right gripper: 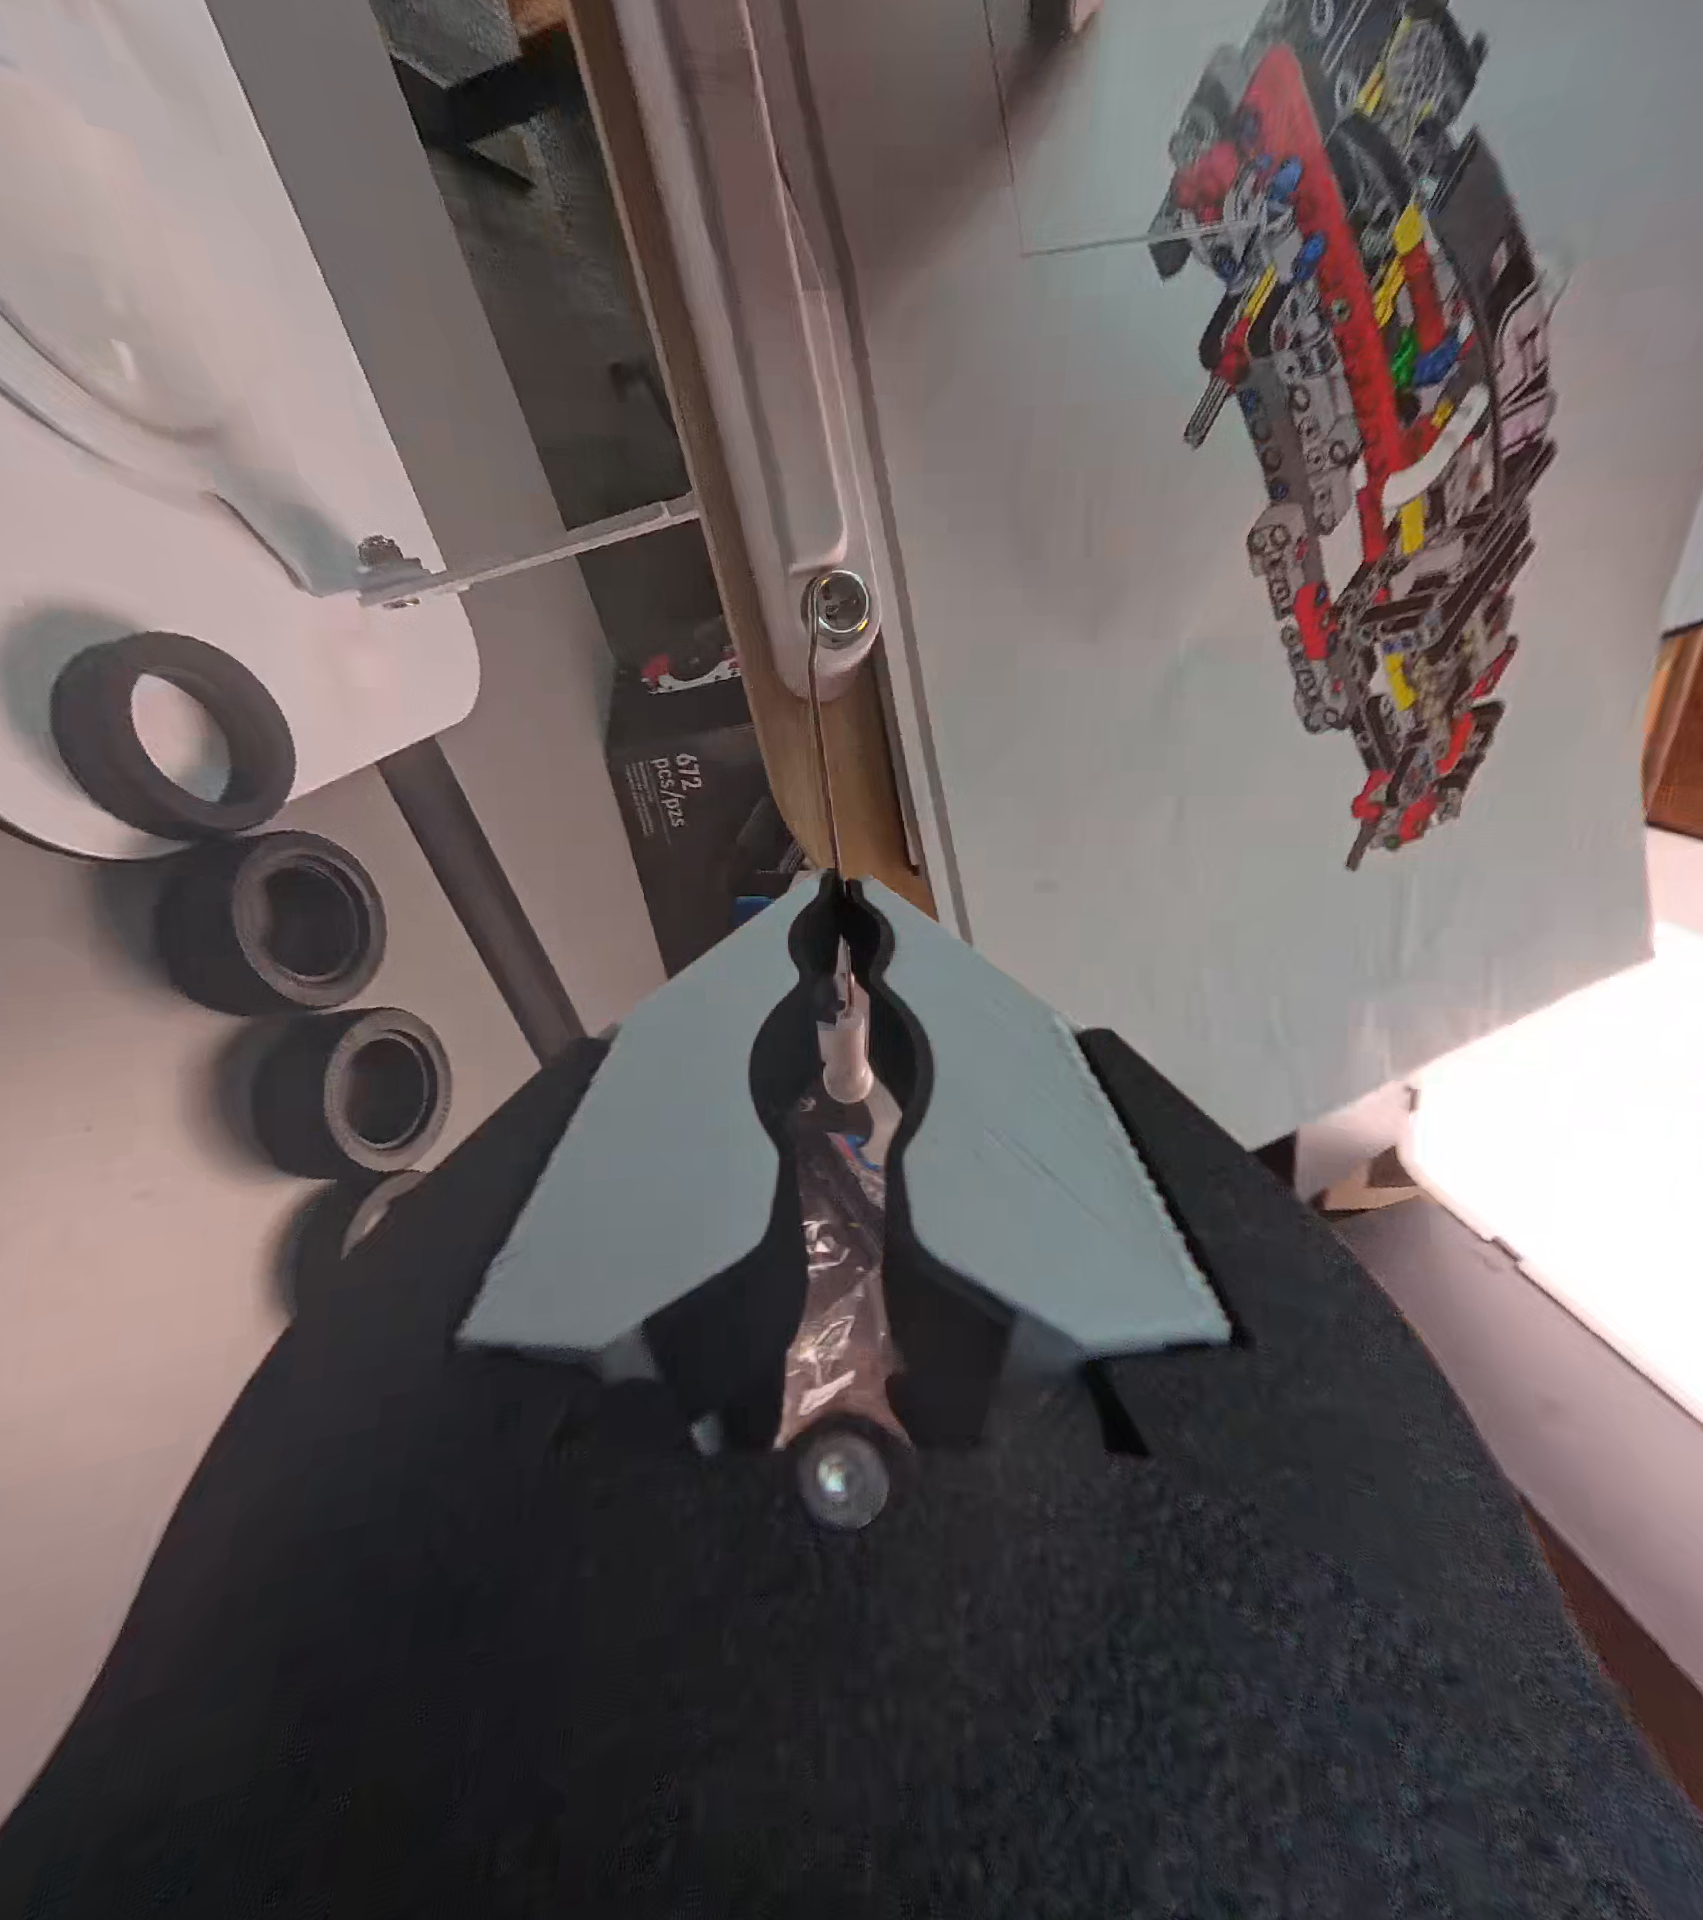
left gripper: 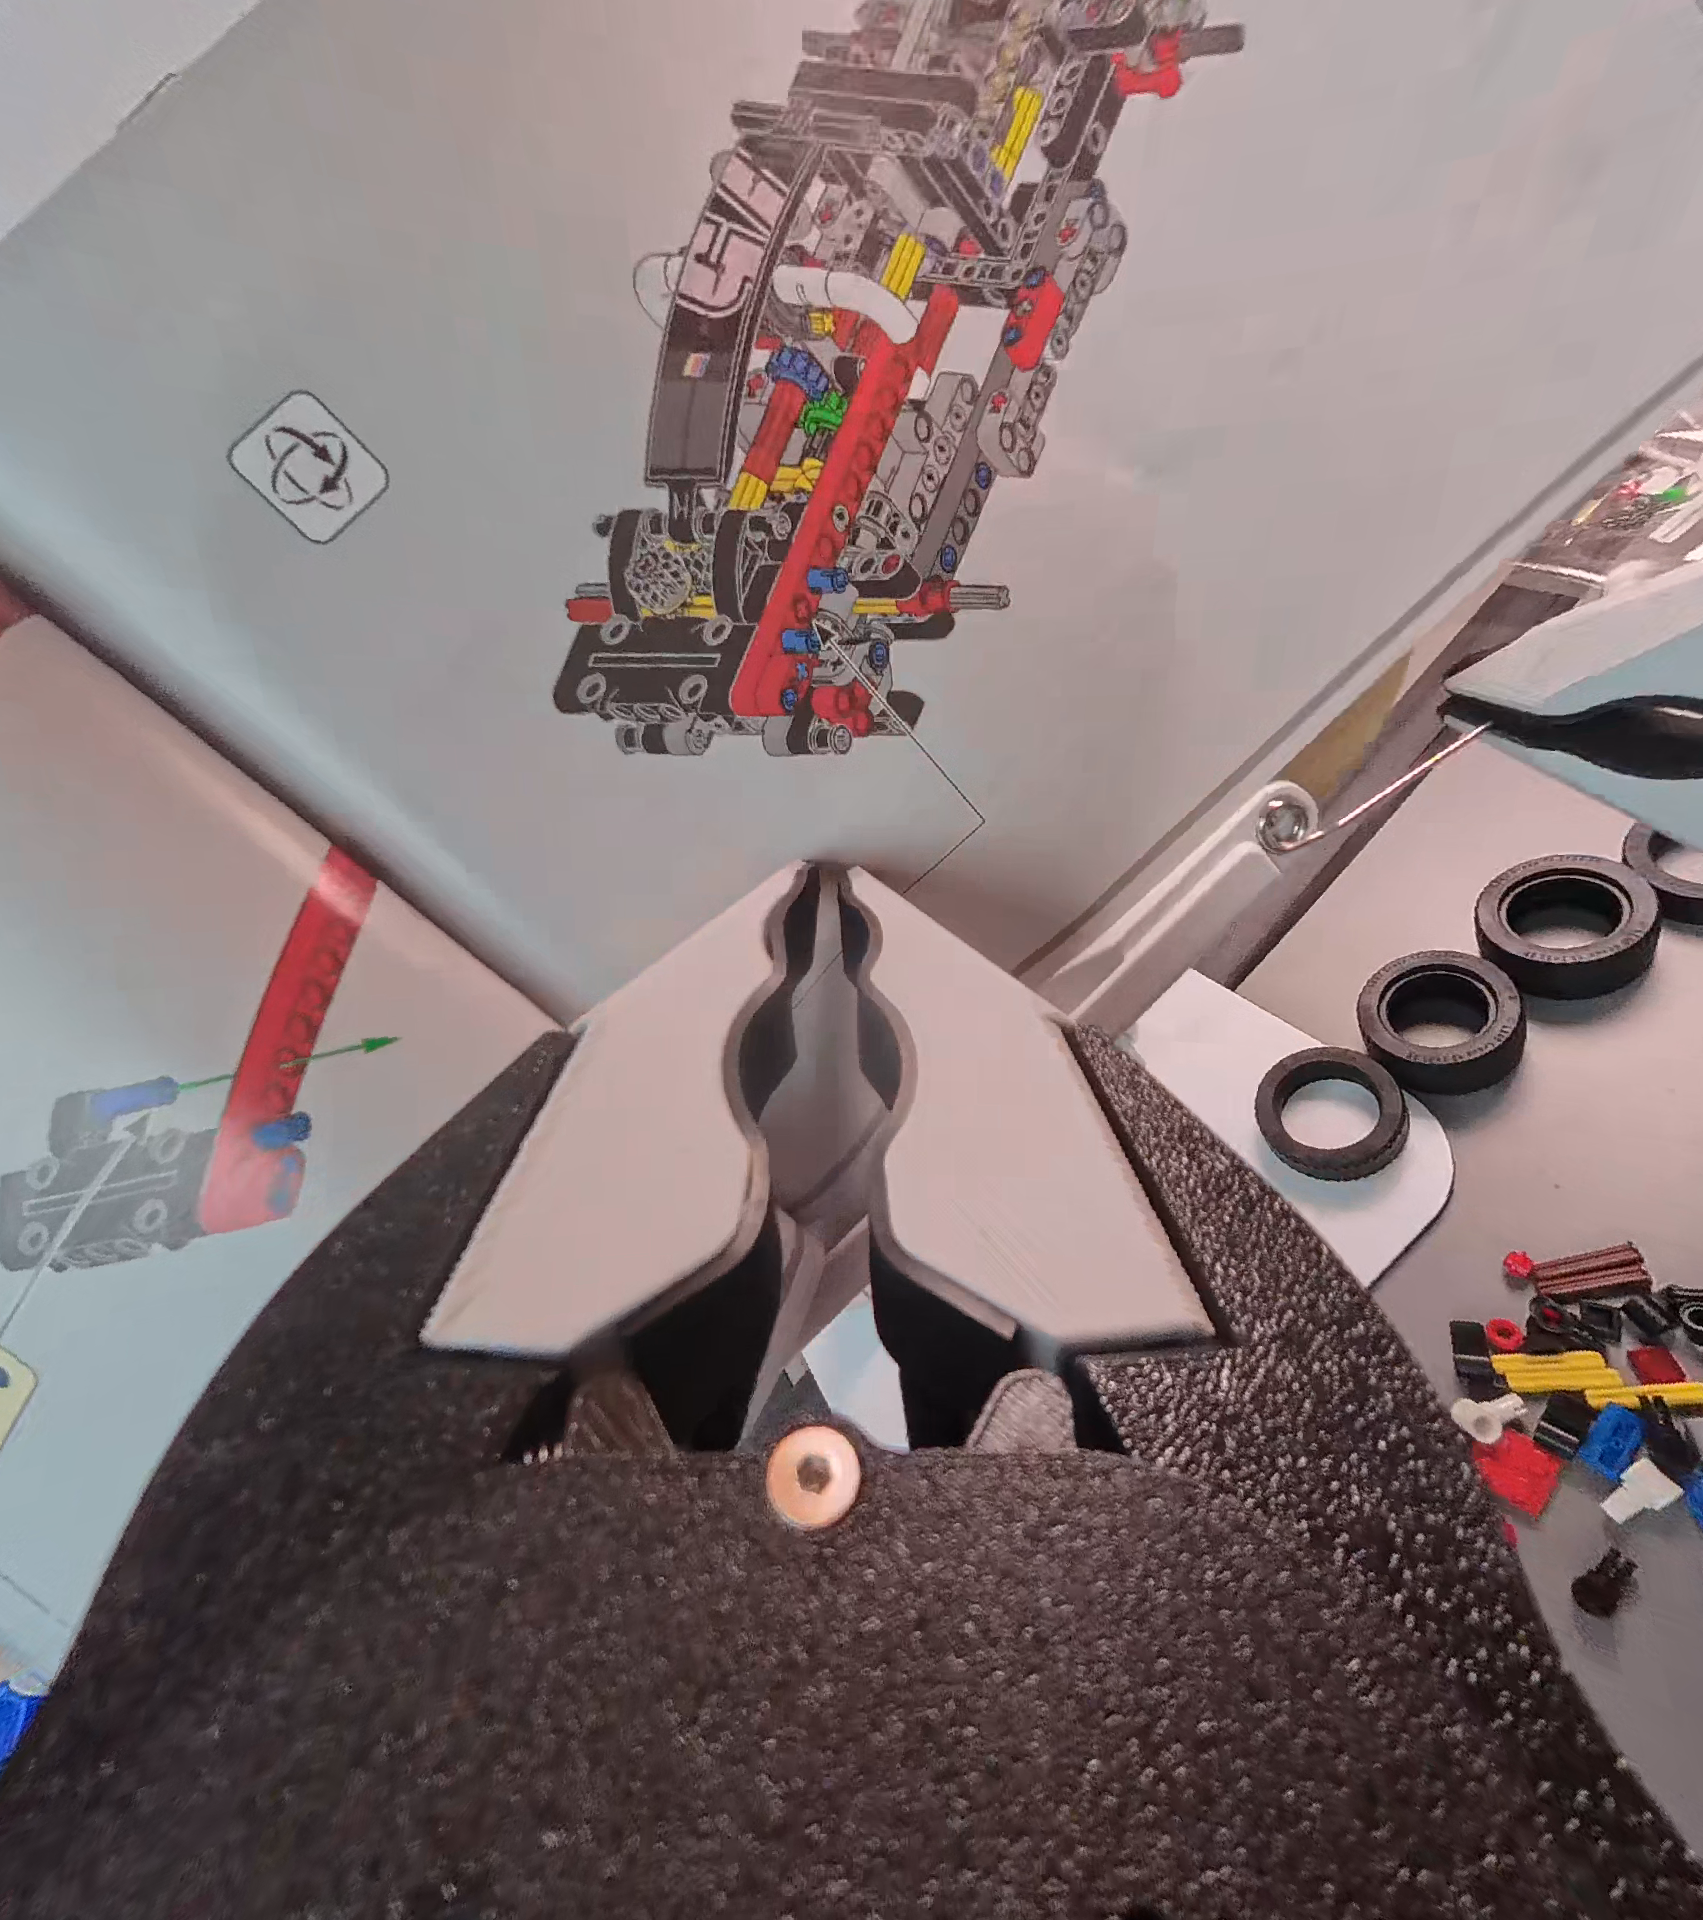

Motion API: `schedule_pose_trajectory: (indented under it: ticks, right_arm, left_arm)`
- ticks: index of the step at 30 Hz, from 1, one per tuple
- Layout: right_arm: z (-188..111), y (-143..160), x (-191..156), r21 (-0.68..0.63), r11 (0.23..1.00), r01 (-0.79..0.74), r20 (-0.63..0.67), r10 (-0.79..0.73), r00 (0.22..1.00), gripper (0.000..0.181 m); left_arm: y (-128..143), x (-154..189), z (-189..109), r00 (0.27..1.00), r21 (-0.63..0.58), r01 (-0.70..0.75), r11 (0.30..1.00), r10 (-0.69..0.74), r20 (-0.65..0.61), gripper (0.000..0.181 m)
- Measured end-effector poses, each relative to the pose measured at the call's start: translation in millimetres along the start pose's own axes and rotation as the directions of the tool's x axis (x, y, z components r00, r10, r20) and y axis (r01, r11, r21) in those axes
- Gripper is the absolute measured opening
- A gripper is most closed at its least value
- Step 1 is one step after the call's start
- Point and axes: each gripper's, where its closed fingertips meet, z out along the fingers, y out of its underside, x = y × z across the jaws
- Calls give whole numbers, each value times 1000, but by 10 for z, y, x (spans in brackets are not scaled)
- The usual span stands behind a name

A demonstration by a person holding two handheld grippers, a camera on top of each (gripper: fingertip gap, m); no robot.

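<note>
My left gripper (left gripper: 823, 883) is shut on the lower edge of an open instruction booklet page (left gripper: 473, 312) that bears a coloured drawing of a brick model. The page is lifted and curved. The booklet leans on a white stand (left gripper: 1190, 904). My right gripper (right gripper: 839, 888) is shut on the stand's thin metal wire page holder (right gripper: 819, 727), which pivots at a screw (right gripper: 842, 608). The right gripper also shows in the left wrist view (left gripper: 1449, 707), pinching the wire (left gripper: 1387, 790). The same page (right gripper: 1138, 623) hangs to the right in the right wrist view.
Several black rubber tyres (left gripper: 1566, 920) lie in a row on the grey table beside the stand, and they also show in the right wrist view (right gripper: 172, 743). A pile of small coloured bricks (left gripper: 1636, 1392) lies at the right. A white base plate (right gripper: 203, 416) and a dark box (right gripper: 691, 790) sit behind. My right fingertips sit around 12 cm from my left ones.
</note>
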Motion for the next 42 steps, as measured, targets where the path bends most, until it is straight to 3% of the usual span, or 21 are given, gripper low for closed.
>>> schedule_pose_trajectory:
  ticks: [3, 7, 13, 21, 27, 34, 42]
  right_arm:
    - [-56, -54, 121, 15, 992, 128, -40, -128, 991, 2]
    - [-56, -77, 149, 8, 975, 221, -1, -221, 975, 1]
    - [-11, -17, -2, -4, 998, 63, 132, -62, 989, 0]
    - [23, 0, -81, 24, 999, -47, 173, 42, 984, 0]
    - [-16, -9, -53, 64, 993, -102, 167, 90, 982, 1]
    - [-72, -33, -31, 83, 995, -50, 78, 44, 996, 0]
    - [-107, -46, -125, 94, 987, -126, 139, 113, 984, 0]
  left_arm:
    - [6, -1, 13, 1000, 0, 16, 1000, -16, -7, 2]
    - [19, 0, 27, 1000, -13, -28, 1000, 28, 9, 3]
    - [9, 39, 18, 997, -23, -78, 997, 78, 20, 6]
    - [-43, 206, 52, 949, -55, -313, 948, 315, 30, 4]
    - [-139, 401, 136, 924, -55, -382, 922, 381, -24, 3]
    - [-152, 431, 171, 930, -61, -367, 928, 365, -34, 0]
    - [-146, 434, 144, 942, -33, -333, 942, 331, -55, 0]
